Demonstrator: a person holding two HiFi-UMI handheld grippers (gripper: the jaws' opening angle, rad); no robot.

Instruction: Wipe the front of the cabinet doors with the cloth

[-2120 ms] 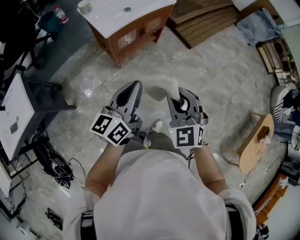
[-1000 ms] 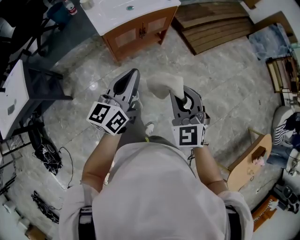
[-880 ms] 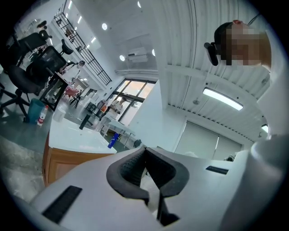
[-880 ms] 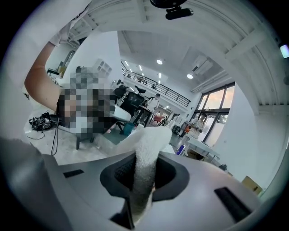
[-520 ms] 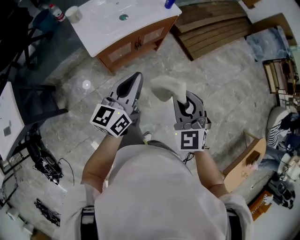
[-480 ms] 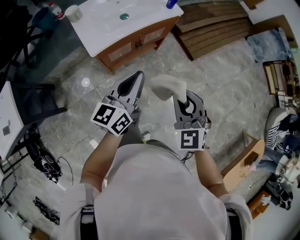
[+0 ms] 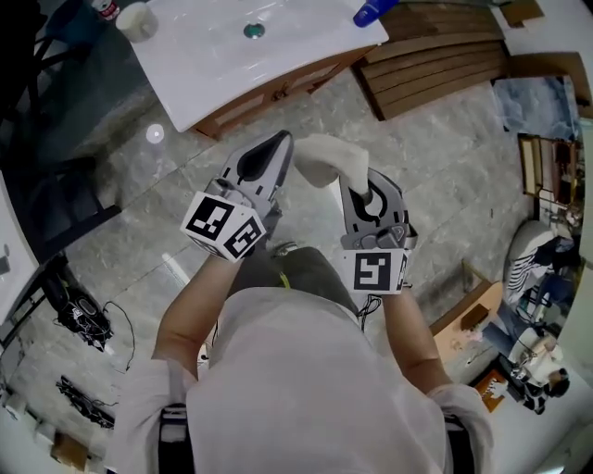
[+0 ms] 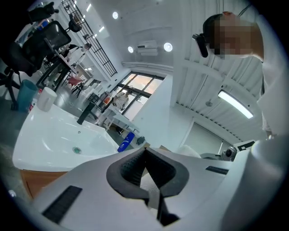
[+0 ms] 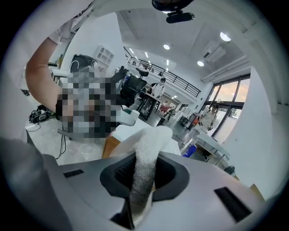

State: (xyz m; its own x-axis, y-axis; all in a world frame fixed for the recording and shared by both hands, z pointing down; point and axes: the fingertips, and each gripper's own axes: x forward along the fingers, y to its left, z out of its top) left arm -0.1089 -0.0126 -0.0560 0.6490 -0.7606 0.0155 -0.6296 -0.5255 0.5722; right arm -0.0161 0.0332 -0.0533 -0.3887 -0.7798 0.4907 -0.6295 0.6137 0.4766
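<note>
The wooden cabinet (image 7: pixel 269 85) under a white sink top (image 7: pixel 232 46) stands ahead at the top of the head view. Only a narrow strip of its door fronts shows from above. My right gripper (image 7: pixel 356 181) is shut on a white cloth (image 7: pixel 324 159), which sticks out forward past its tips. In the right gripper view the cloth (image 9: pixel 145 153) is pinched between the jaws, with the cabinet's wooden side (image 9: pixel 109 145) behind it. My left gripper (image 7: pixel 280 141) is beside it, shut and empty (image 8: pixel 145 152). Both are held above the floor, short of the cabinet.
A blue bottle (image 7: pixel 373 12) and a white cup (image 7: pixel 137 20) stand on the sink top, which has a drain (image 7: pixel 254 31). Wooden slats (image 7: pixel 435 65) lie on the floor at upper right. Dark furniture (image 7: pixel 46 176) and cables (image 7: pixel 79 315) are at left, clutter (image 7: pixel 537 278) at right.
The cabinet and sink top have come nearer and larger in the head view as the person stepped towards them. Both grippers keep their pose, the cloth still held.
</note>
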